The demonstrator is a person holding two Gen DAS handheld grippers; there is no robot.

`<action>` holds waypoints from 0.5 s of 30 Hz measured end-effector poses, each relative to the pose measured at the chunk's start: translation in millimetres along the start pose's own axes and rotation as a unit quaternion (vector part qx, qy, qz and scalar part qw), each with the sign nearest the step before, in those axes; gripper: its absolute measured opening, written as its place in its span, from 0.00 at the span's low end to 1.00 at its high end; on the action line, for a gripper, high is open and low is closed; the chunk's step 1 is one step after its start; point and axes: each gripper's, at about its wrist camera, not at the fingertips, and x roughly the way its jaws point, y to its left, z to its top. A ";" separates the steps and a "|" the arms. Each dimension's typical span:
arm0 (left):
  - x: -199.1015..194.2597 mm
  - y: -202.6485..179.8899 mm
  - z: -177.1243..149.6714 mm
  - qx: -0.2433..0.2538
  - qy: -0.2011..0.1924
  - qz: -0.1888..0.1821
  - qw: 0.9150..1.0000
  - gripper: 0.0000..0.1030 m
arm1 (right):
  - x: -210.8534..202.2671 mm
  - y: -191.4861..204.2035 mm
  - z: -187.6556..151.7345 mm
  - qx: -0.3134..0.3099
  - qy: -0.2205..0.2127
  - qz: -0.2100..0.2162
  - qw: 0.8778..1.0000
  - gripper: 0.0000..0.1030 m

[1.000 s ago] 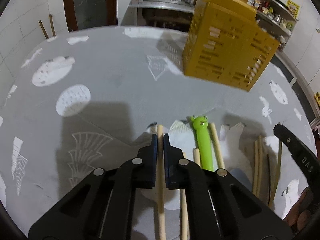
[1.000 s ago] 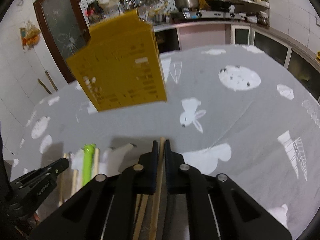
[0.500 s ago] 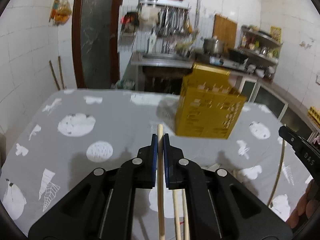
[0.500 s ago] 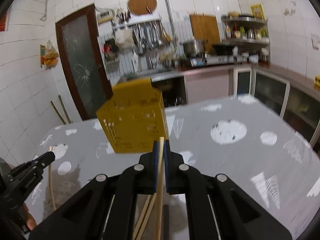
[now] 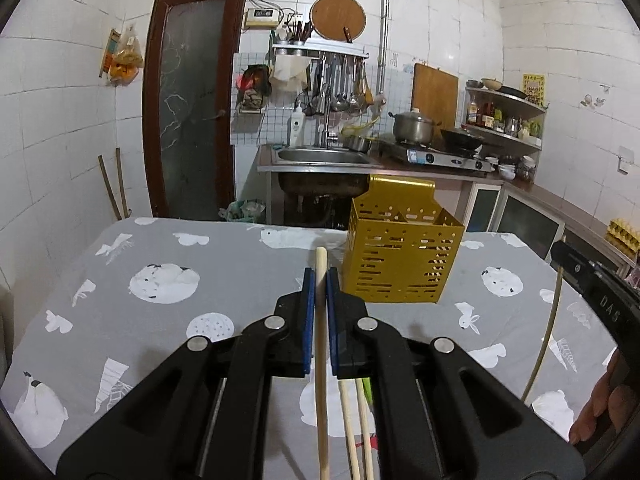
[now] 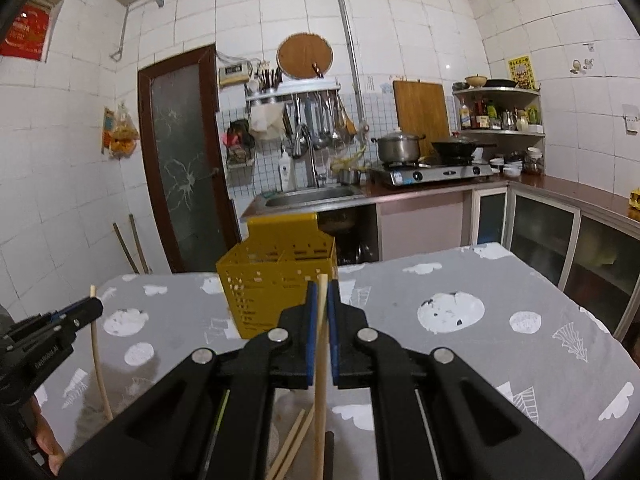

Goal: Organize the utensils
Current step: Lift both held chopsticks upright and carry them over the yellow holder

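A yellow perforated utensil holder (image 5: 402, 256) stands on the grey patterned table, also in the right wrist view (image 6: 276, 284). My left gripper (image 5: 320, 276) is shut on a pale wooden chopstick (image 5: 321, 360), held above the table, left of and nearer than the holder. My right gripper (image 6: 321, 290) is shut on another wooden chopstick (image 6: 319, 380), held in front of the holder. Each gripper shows at the edge of the other's view, with its chopstick hanging down (image 5: 546, 328) (image 6: 98, 360). More chopsticks (image 5: 352, 432) and a green utensil (image 5: 367, 386) lie on the table below.
The table (image 5: 224, 280) has a grey cloth with white prints. Behind it are a sink counter (image 5: 320, 158), a stove with a pot (image 5: 414, 126), shelves and a dark door (image 5: 192, 100). Cabinets run along the right wall (image 6: 560, 232).
Both grippers have risen off the table with their chopsticks and tilted up from looking down at the cloth to level. The holder now appears farther away and lower in view.
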 end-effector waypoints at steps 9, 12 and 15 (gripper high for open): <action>-4.4 -6.2 14.3 0.006 -0.026 0.009 1.000 0.04 | -3.6 2.1 18.5 -0.005 -0.026 0.006 1.000 0.05; -2.5 -12.4 27.2 0.008 -0.035 0.010 0.999 0.04 | -1.1 3.4 25.5 -0.007 -0.033 0.006 0.999 0.05; 0.8 -19.4 41.7 0.009 -0.045 0.008 0.999 0.04 | 3.8 3.8 33.4 -0.008 -0.036 0.007 0.999 0.05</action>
